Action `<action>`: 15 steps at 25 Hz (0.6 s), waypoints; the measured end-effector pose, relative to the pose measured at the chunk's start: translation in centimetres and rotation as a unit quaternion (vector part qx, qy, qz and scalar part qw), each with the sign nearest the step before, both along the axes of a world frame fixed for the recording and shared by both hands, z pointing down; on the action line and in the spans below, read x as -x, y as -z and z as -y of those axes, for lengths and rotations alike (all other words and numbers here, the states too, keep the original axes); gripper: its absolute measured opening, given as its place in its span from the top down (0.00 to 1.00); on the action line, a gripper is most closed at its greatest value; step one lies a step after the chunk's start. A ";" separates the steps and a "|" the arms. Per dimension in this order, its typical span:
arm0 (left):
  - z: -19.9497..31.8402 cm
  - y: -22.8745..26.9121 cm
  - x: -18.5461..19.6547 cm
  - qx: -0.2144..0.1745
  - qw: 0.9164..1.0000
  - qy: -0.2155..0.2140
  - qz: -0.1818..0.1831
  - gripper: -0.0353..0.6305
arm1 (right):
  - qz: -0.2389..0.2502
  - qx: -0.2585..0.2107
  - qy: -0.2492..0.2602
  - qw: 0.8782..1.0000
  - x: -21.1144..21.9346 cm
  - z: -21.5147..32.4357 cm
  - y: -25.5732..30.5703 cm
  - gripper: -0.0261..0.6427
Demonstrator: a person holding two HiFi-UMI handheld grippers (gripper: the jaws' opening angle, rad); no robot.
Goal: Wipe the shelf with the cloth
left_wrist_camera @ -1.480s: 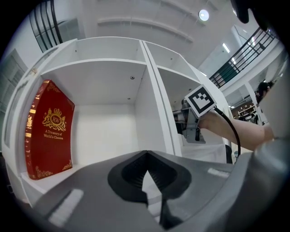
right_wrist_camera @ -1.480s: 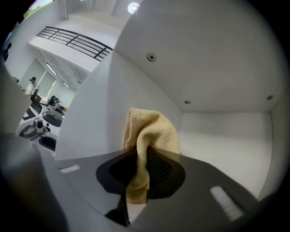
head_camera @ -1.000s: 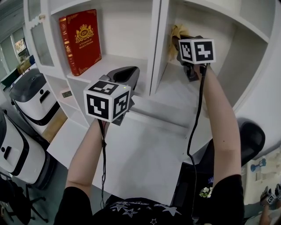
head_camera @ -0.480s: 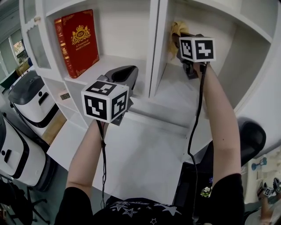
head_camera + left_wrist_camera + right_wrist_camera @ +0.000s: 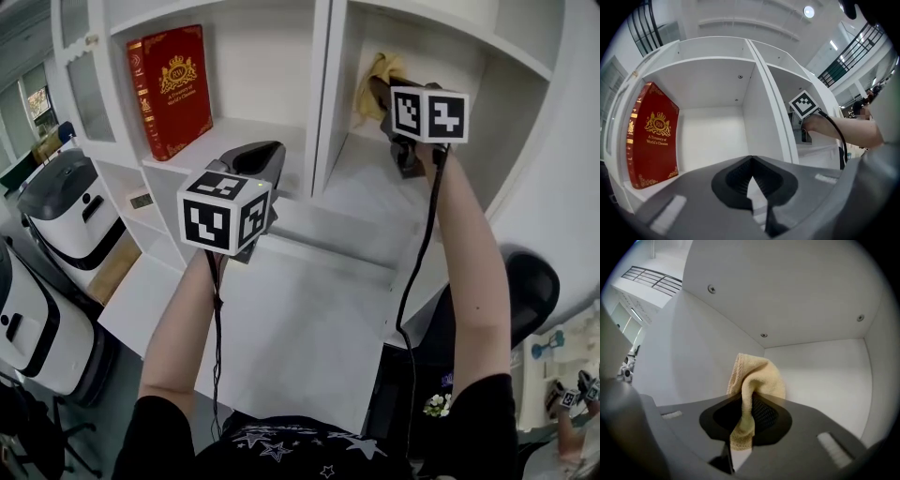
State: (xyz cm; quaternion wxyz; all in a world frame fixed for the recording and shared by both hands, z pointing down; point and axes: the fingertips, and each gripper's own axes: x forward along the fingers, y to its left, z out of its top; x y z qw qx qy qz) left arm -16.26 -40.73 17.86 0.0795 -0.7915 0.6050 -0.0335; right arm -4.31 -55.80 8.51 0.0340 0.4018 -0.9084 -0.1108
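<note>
A yellow cloth (image 5: 378, 75) is bunched in the jaws of my right gripper (image 5: 382, 92), inside the right compartment of the white shelf (image 5: 367, 192), up near its back wall. In the right gripper view the cloth (image 5: 758, 376) rises above the right gripper (image 5: 751, 401), which is shut on it, and a strip hangs down between the jaws. My left gripper (image 5: 262, 157) hovers in front of the left compartment, with the divider panel (image 5: 319, 103) just to its right. This left gripper (image 5: 751, 159) is shut with nothing in it.
A red hardback book (image 5: 171, 86) leans upright in the left compartment (image 5: 651, 136). A white ledge (image 5: 300, 328) runs below the shelf. White machines (image 5: 58, 202) stand on the floor at the left, and a black chair (image 5: 532, 291) at the right.
My right gripper with the cloth has shifted slightly to the right inside its compartment. The left gripper has stayed almost where it was.
</note>
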 end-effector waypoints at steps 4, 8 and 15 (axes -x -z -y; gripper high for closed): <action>-1.6 -0.5 -1.2 0.006 1.000 -0.004 0.003 0.95 | 0.001 0.008 0.027 1.000 -0.8 -3.5 -0.5 0.85; -3.0 -1.1 -2.1 0.010 1.000 -0.005 0.000 0.95 | -0.005 0.025 0.069 0.997 -0.6 -7.6 -1.8 0.85; -5.4 -2.1 -3.4 0.017 1.000 0.000 0.000 0.95 | -0.053 0.011 0.127 0.990 0.9 -13.6 -4.3 0.85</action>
